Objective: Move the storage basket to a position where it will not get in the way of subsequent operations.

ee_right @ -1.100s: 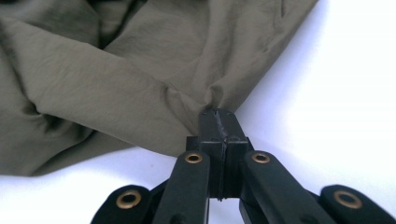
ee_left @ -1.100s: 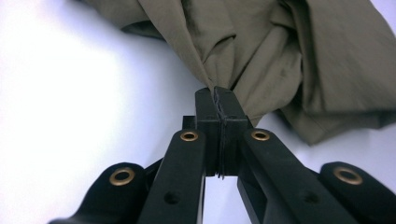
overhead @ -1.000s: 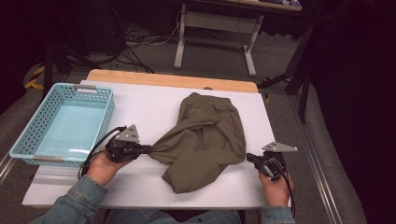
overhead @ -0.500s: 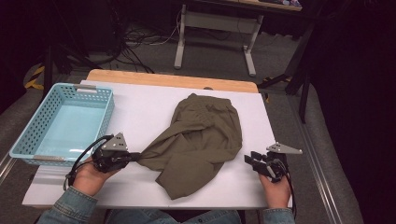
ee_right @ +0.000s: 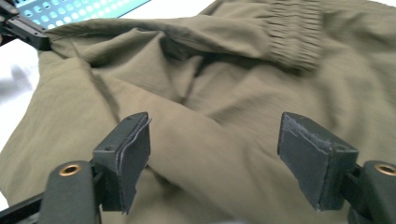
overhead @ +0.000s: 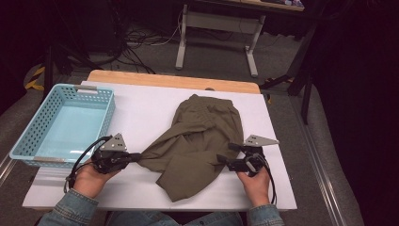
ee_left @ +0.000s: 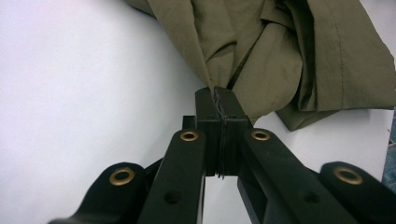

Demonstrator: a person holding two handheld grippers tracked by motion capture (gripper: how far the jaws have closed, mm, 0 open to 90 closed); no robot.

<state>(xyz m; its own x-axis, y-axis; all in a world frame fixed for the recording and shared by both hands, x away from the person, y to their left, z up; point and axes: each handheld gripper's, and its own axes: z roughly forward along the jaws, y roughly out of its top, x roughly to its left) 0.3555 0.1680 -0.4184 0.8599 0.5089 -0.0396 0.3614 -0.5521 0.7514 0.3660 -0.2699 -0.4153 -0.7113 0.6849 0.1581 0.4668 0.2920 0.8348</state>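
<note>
The work surface is a white table with a strip of bare wood along its far edge. Beyond it, the room is dark: a grey floor with loose cables and the white legs of a second table.

An olive-green garment lies crumpled at the centre of the table, reaching toward the near edge. A light blue perforated basket stands on the left side, apart from the garment.

The left gripper is clenched on the garment's left corner, near the basket's near right corner. The right gripper sits at the garment's right edge; its jaws have just been opening and stand spread, pads off the cloth.

The high view shows the layout, both hands and the denim sleeves. The left gripper view alone shows the grip in detail: the pads are pressed together with a bunched fold of garment coming out between them. The right gripper view shows the gathered elastic waistband at the far end, the cloth lying below the spread pads, and the left gripper's tip at the far left with the basket behind it.
</note>
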